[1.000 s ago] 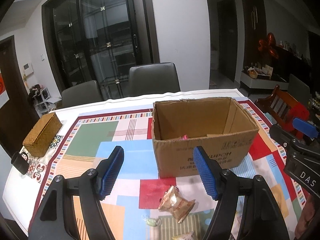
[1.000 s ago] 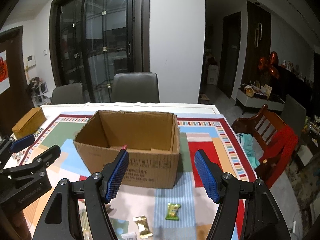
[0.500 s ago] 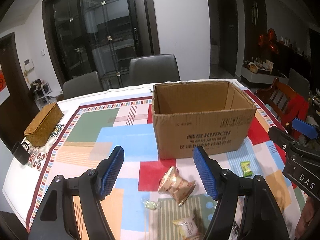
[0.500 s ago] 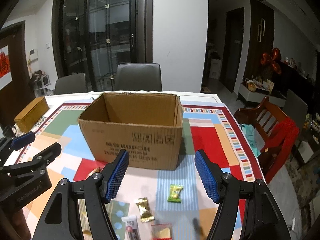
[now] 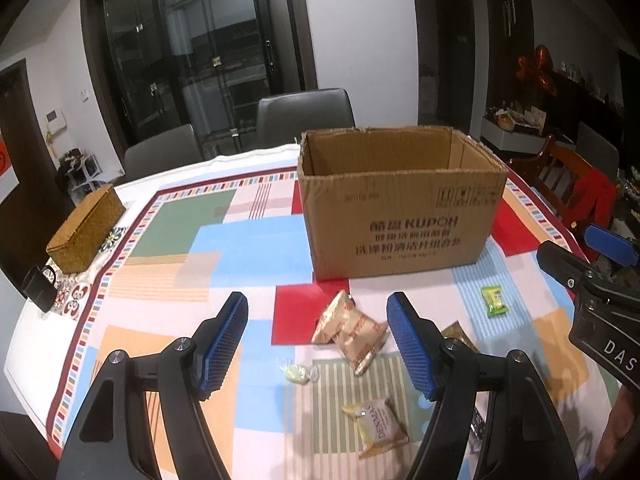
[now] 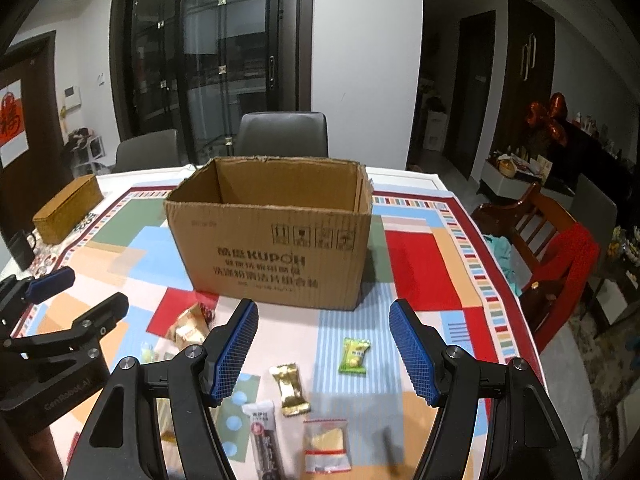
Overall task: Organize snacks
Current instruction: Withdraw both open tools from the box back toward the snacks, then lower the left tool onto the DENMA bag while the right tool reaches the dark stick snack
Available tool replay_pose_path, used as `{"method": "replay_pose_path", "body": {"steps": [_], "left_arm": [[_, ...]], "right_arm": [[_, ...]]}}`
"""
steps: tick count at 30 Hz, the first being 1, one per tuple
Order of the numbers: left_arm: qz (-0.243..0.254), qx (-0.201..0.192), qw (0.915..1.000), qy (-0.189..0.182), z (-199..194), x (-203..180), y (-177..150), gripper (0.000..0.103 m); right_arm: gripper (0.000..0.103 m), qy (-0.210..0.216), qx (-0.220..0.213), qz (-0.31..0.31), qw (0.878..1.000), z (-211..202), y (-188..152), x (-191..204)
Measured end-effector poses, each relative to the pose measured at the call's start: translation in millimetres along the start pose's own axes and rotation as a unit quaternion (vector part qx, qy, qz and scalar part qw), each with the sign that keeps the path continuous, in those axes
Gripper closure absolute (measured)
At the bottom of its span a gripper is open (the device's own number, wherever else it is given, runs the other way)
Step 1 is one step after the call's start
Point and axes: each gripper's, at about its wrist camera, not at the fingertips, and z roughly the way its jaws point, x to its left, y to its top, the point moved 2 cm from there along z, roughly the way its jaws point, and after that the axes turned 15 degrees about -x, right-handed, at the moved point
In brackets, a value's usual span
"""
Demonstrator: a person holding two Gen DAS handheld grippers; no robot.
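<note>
Left tool [image 5: 316,340]: jaws held apart, nothing between the pads; it is poised over the near counter, above a gold wrapped snack [image 5: 350,330] and a small pale candy [image 5: 298,373]. A yellow packet [image 5: 378,426] is seen nearer still.

Right tool [image 6: 324,346]: jaws likewise apart and empty, over a gold bar [image 6: 289,389], a green candy [image 6: 354,356], a dark stick pack [image 6: 264,436] and a clear red-edged bag [image 6: 326,446].

The cardboard box [image 6: 272,232] is set open-topped at mid counter [image 6: 416,264], just beyond the snacks.

Progress: judged barely under way; every visible snack is lying loose outside the box, none gripped.

Hidden: the box floor cannot be seen, so its contents are unknown. Near-edge items are cut off by the tools.
</note>
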Motion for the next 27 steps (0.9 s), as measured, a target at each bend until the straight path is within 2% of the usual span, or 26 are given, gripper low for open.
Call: {"method": "replay_pose_path", "body": {"steps": [5, 27], "left_arm": [[0.004, 0.0, 1.0, 0.0, -4.2, -2.7, -10.9, 0.032], [-0.01, 0.055, 0.9981, -0.027, -4.4, -11.0, -62.2, 0.031]], "right_arm": [[0.034, 0.009, 0.01, -0.002, 1.0, -3.5, -13.4, 4.3], [0.034, 0.035, 0.055, -0.017, 0.998, -12.7, -67.9, 18.4]]}}
